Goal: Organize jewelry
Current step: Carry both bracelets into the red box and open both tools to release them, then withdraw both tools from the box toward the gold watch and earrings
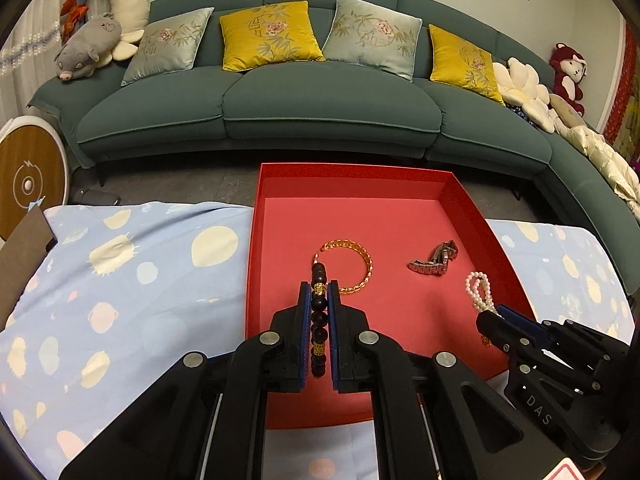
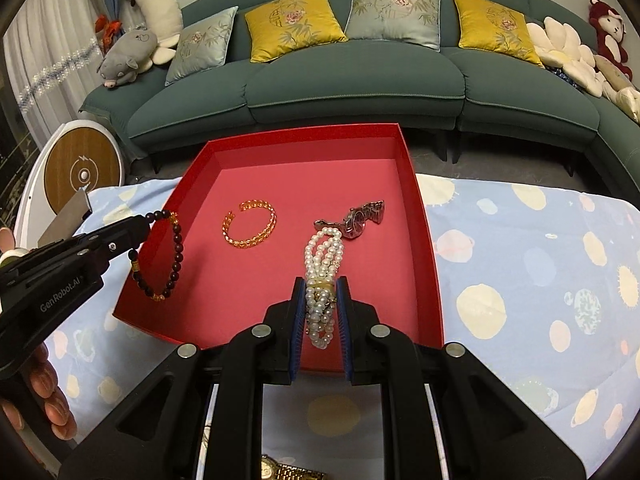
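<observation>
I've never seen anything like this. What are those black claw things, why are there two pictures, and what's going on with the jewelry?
No robot here: a person holds a two-finger tool in each hand, each carrying a wide-angle camera that looks along its fingers. One picture comes from the left tool, the other from the right tool. The left tool pinches a dark beaded bracelet, which dangles at the near left edge of the red box in the right view. The right tool pinches a pearl bracelet. Inside the box lie an amber bracelet and a silver watch. The box sits on a blue patterned cloth. A gold watch lies nearer, outside the box.
</observation>
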`<move>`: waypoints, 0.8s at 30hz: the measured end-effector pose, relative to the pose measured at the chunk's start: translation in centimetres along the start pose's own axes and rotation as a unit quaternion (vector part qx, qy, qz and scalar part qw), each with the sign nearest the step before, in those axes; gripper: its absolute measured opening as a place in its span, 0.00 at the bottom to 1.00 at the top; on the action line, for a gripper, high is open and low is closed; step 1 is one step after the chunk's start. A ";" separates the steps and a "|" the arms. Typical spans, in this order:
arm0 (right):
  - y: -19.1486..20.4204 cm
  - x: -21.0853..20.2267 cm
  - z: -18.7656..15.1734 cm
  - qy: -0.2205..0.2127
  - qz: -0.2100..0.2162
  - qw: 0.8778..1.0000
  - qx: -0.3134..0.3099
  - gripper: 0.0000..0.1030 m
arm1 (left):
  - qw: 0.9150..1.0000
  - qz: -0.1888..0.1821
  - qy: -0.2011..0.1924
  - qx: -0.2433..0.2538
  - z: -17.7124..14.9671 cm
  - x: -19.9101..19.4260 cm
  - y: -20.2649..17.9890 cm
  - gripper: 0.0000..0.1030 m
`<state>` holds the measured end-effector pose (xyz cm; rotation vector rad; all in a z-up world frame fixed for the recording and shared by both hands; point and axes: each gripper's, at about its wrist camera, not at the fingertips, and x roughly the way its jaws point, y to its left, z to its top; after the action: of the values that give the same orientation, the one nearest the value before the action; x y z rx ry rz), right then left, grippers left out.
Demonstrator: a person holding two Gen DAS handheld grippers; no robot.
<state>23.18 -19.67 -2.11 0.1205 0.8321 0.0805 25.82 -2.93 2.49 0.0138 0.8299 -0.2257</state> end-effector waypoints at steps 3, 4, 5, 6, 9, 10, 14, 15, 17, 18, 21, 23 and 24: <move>-0.4 0.8 0.1 0.006 0.005 1.000 0.007 0.15 | 1.000 0.002 0.004 0.000 -0.1 0.6 0.0 0.09; -0.6 1.0 0.2 0.007 0.007 1.000 0.009 0.15 | 1.000 -0.002 0.002 0.000 -0.2 0.7 0.0 0.13; -0.7 1.1 0.1 0.008 0.005 1.000 0.011 0.17 | 1.000 -0.006 -0.002 0.002 -0.2 0.7 0.0 0.18; -0.8 1.3 0.1 0.008 0.000 1.000 0.011 0.21 | 1.000 0.002 -0.005 0.006 -0.2 0.8 -0.2 0.31; -1.3 1.2 0.0 0.006 -0.004 1.000 0.011 0.35 | 1.000 0.020 -0.011 0.019 -0.3 0.6 -0.4 0.37; -1.5 1.1 0.0 0.007 -0.002 1.000 0.012 0.35 | 1.000 0.022 -0.009 0.020 -0.3 0.6 -0.4 0.37; -1.7 0.5 -0.4 0.009 -0.002 1.000 0.007 0.35 | 0.999 0.032 0.004 0.010 -1.2 0.4 0.5 0.37; -1.7 0.3 -0.6 0.011 -0.001 1.000 0.006 0.35 | 0.999 0.038 0.007 0.010 -1.5 0.4 0.6 0.37; -1.6 0.1 -1.2 0.016 -0.003 1.000 0.003 0.35 | 0.999 0.045 0.013 0.008 -2.2 0.4 1.1 0.37; -1.6 0.0 -1.5 0.019 -0.004 1.000 0.000 0.35 | 0.999 0.048 0.018 0.006 -2.6 0.4 1.3 0.37; -1.2 -0.8 -2.1 0.012 -0.016 1.000 -0.018 0.33 | 0.998 0.060 0.030 0.006 -3.5 0.5 1.8 0.37; -1.4 -1.3 -2.3 0.013 -0.012 1.000 -0.007 0.33 | 0.997 0.065 0.035 0.004 -4.0 0.5 2.2 0.37; -1.4 -1.5 -2.5 0.013 -0.011 1.000 -0.003 0.33 | 0.997 0.067 0.036 0.002 -4.2 0.5 2.4 0.37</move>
<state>20.35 -21.01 -2.86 0.1040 0.8596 0.0642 23.54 -0.29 -0.89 0.0811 0.8973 -0.1008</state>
